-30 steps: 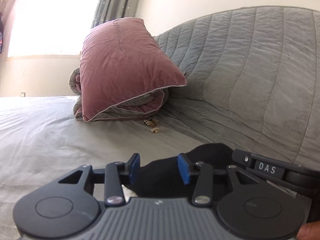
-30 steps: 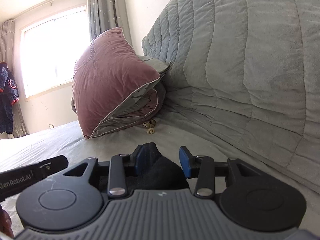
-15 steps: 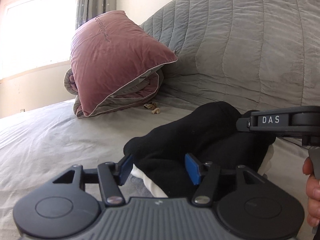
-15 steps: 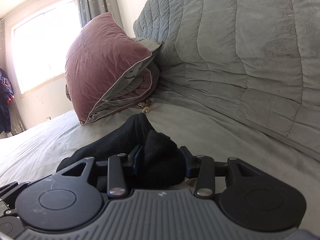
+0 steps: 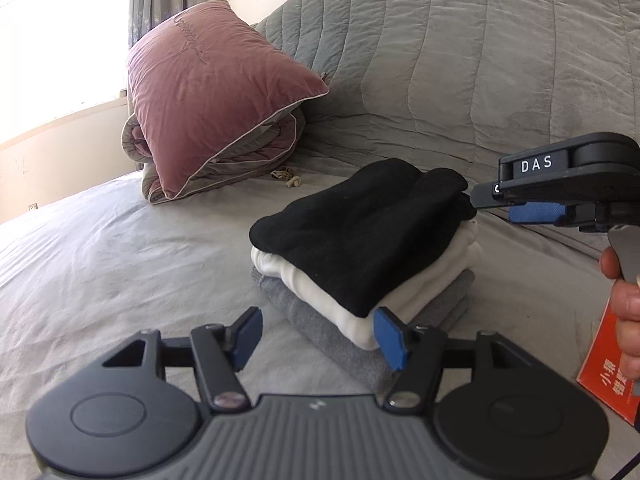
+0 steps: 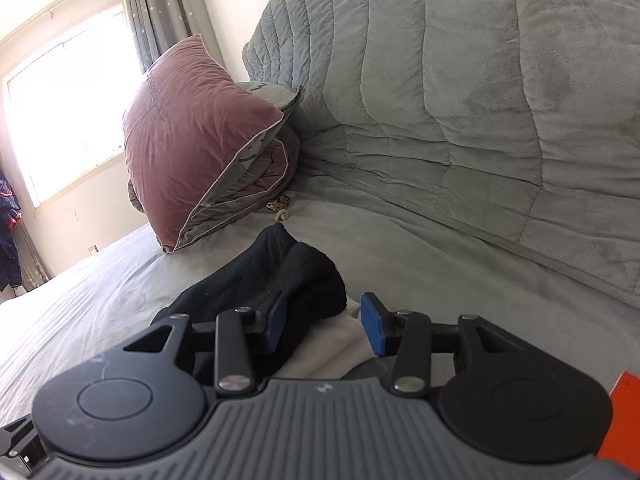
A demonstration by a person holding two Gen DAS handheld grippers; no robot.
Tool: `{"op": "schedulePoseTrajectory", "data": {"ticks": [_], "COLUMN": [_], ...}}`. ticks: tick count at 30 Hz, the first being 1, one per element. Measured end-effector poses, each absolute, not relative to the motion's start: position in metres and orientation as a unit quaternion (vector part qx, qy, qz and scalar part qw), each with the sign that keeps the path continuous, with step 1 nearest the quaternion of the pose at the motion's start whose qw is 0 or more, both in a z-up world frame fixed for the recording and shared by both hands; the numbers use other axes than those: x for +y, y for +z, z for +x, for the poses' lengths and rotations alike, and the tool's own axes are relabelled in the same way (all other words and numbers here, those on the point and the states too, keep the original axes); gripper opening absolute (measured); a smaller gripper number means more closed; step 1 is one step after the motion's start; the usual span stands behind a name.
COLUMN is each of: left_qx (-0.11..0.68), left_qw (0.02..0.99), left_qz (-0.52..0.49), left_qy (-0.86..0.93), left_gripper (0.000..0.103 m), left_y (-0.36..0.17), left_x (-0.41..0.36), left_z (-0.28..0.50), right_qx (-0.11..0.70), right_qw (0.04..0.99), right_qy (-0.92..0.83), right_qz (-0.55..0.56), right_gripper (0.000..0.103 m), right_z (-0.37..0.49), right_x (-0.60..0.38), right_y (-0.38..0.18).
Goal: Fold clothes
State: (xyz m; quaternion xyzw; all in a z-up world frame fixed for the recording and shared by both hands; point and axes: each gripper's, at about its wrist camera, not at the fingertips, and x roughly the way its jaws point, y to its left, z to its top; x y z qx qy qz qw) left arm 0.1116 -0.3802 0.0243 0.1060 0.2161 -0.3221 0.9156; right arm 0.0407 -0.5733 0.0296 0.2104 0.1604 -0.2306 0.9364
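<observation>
My right gripper (image 5: 536, 213), lettered "DAS", sits at right of frame, fingers apart, off the folded black knit garment (image 5: 360, 232). That tops a white and grey stack mid-frame, long axis running lower left to upper right. My left gripper (image 5: 318, 338) has just been opening, nothing clamped.

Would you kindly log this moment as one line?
stack: black garment atop white, grey | left gripper: open, opening | right gripper: open

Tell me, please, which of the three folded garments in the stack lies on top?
The black garment: it lies on the white garment, which rests on the grey garment at the bottom.
</observation>
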Motion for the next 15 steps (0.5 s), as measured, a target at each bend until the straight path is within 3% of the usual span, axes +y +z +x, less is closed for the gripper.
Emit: {"op": "schedulePoseTrajectory", "data": {"ticks": [11, 15], "left_qx": [0.261, 0.267], "left_qw": [0.907, 0.909], "left_qz": [0.117, 0.121], "left_qy": [-0.309, -0.295], "left_gripper": [0.072, 0.080], "left_y": [0.048, 0.061], "left_x": [-0.337, -0.325], "left_z": [0.072, 0.064], "right_qx": [0.190, 0.191], "right_qw": [0.934, 0.931], "right_qy": [-0.224, -0.221], "right_qz": [0.203, 0.220], "right_gripper": [0.047, 0.052], "right_z": [-0.010, -0.027], "right_x": [-0.533, -0.519], "right_y": [0.037, 0.040]}}
